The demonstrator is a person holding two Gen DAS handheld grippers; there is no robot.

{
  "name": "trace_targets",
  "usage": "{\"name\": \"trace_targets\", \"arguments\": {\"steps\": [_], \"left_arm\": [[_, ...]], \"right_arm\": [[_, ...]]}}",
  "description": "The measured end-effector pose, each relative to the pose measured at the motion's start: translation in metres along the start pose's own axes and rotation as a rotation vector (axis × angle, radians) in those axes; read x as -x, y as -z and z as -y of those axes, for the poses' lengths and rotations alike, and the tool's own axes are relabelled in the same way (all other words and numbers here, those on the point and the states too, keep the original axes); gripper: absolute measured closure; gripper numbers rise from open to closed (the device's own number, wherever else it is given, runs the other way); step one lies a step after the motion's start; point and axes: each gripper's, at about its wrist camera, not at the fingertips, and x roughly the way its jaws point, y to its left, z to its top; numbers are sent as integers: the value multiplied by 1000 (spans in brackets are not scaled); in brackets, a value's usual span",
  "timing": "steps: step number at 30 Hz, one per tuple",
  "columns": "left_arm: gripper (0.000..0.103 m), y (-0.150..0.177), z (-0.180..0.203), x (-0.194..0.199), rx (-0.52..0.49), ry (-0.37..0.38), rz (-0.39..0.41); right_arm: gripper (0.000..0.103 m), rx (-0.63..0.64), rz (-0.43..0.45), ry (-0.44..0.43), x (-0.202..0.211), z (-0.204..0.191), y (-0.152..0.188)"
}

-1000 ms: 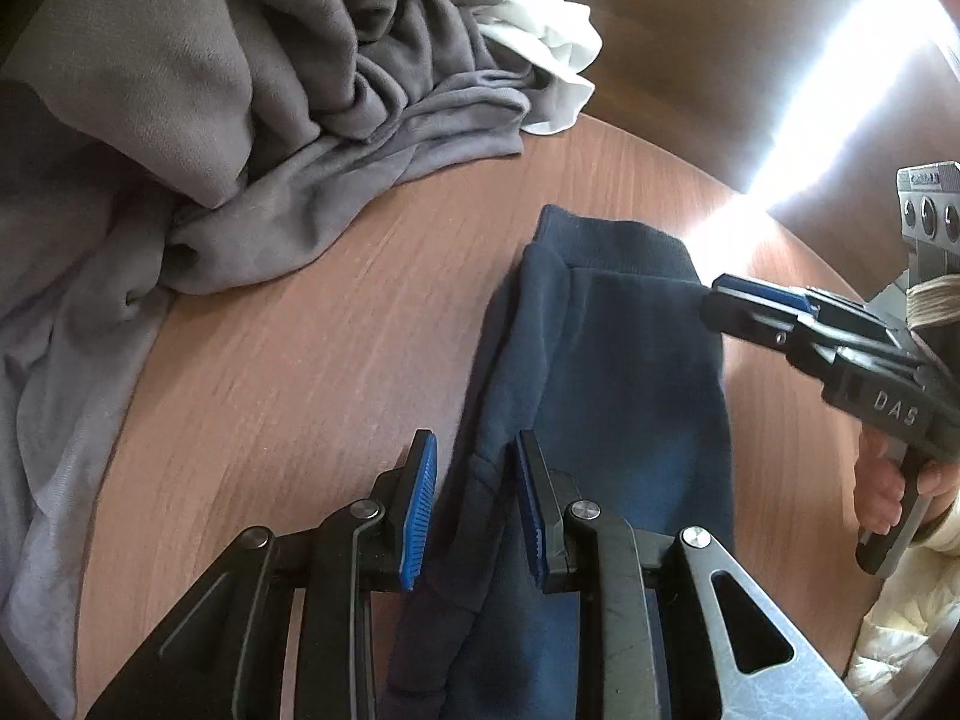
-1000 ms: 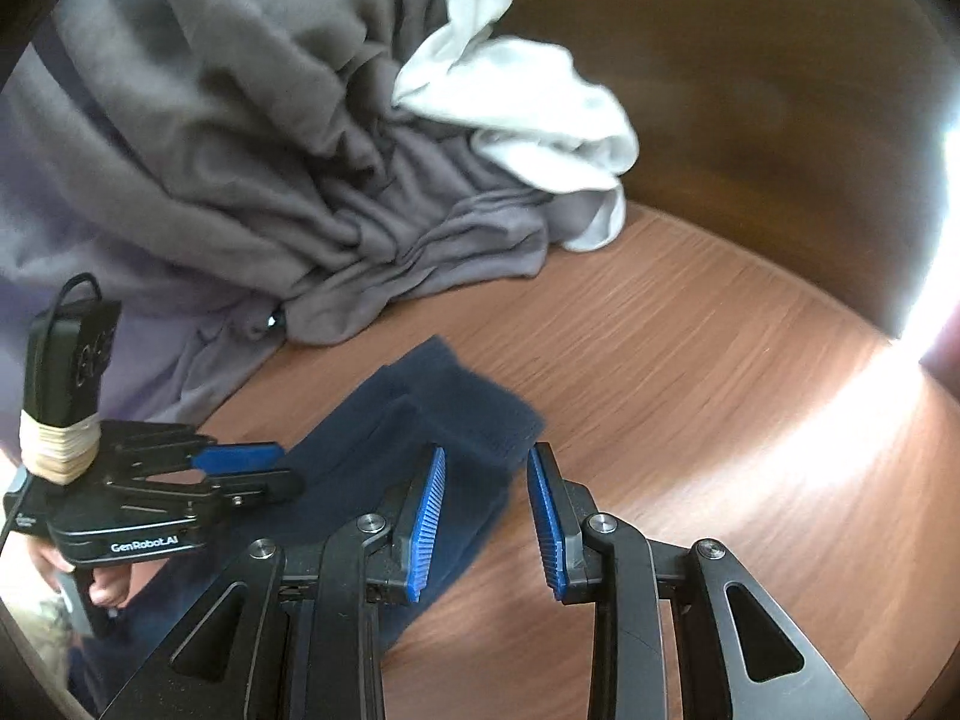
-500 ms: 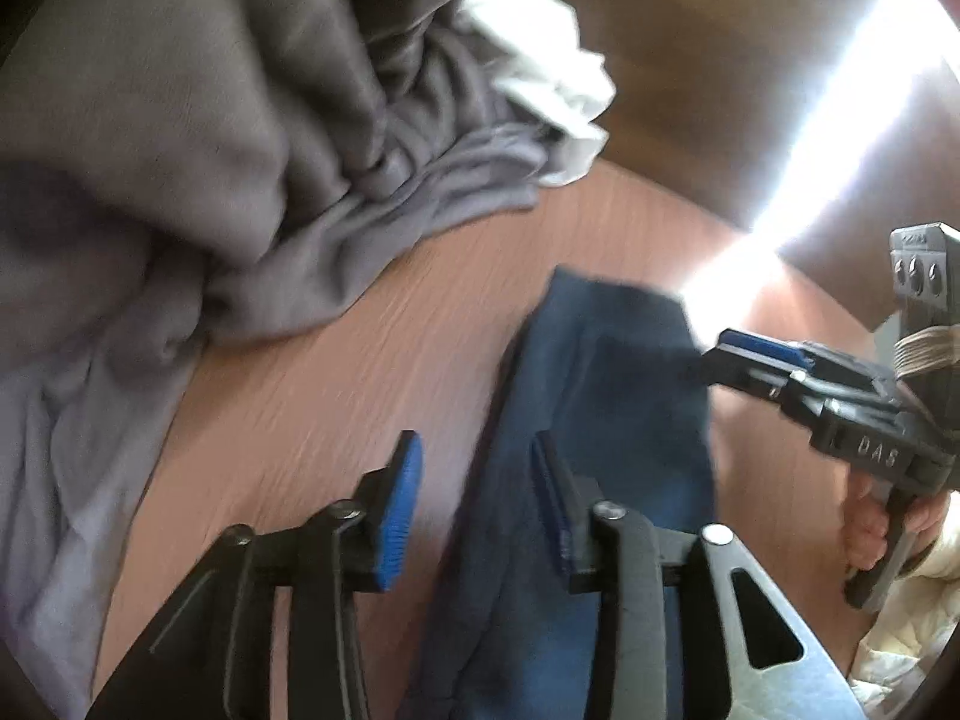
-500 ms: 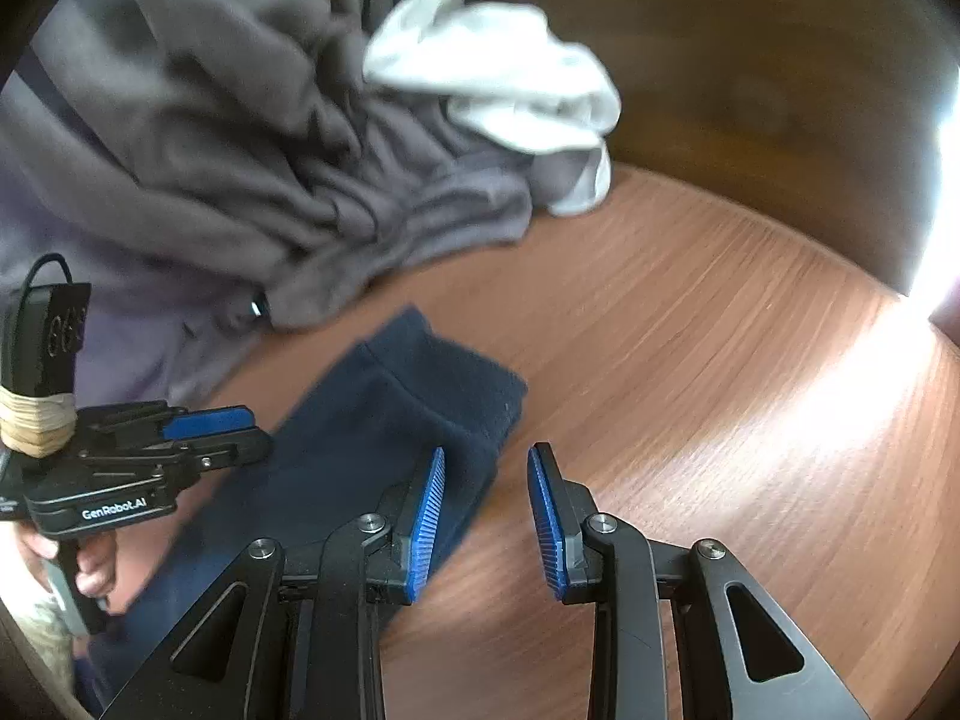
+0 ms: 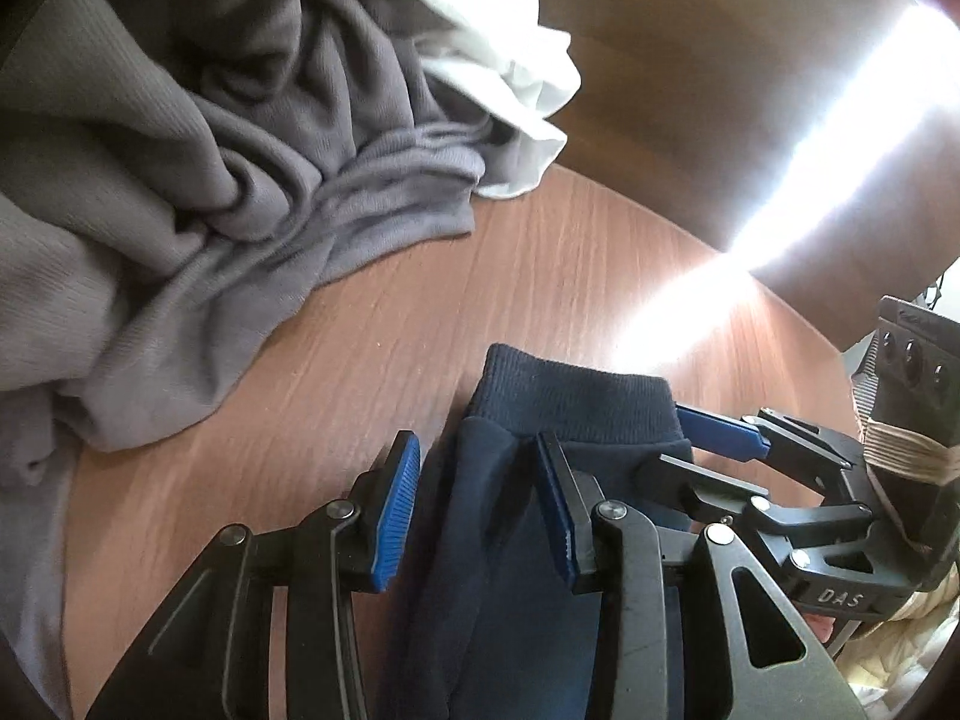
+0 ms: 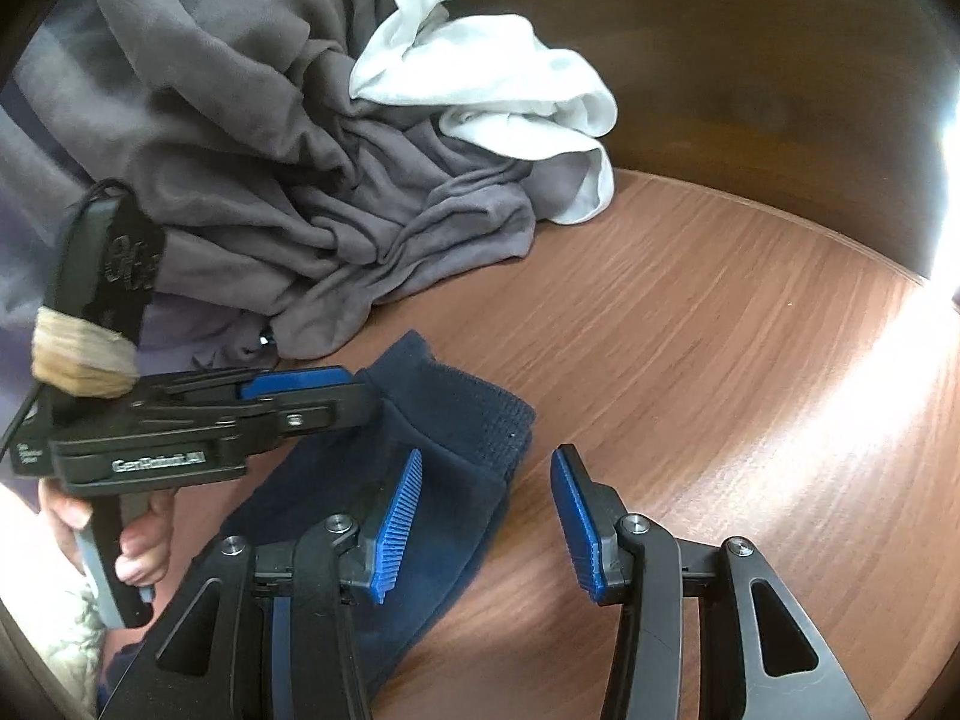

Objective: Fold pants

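The blue pants (image 5: pixel 540 516) lie flat on the table (image 5: pixel 372 360), under both claws. The left claw (image 5: pixel 474 504) is partly open and holds nothing. The right claw (image 6: pixel 486 516) is opening, with only cloth below it. The long strip points away from the claws, with its cuff (image 6: pixel 474 408) at the far end. Best to pinch both cuff corners evenly before folding.
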Motion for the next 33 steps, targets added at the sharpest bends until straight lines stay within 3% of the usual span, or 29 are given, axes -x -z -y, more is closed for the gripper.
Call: {"name": "trace_targets", "arguments": {"steps": [11, 15, 21, 33], "left_arm": [[65, 5, -3, -6, 8, 35, -4], [72, 5, -4, -9, 14, 52, 1], [82, 6, -3, -4, 25, 57, 32], [83, 11, 10, 67, -22, 66, 182]], "right_arm": [[62, 18, -10, -9, -10, -2, 0], [65, 20, -12, -16, -12, -1, -1], [80, 54, -8, -19, -11, -3, -2], [84, 117, 75, -46, 35, -30, -15]]}}
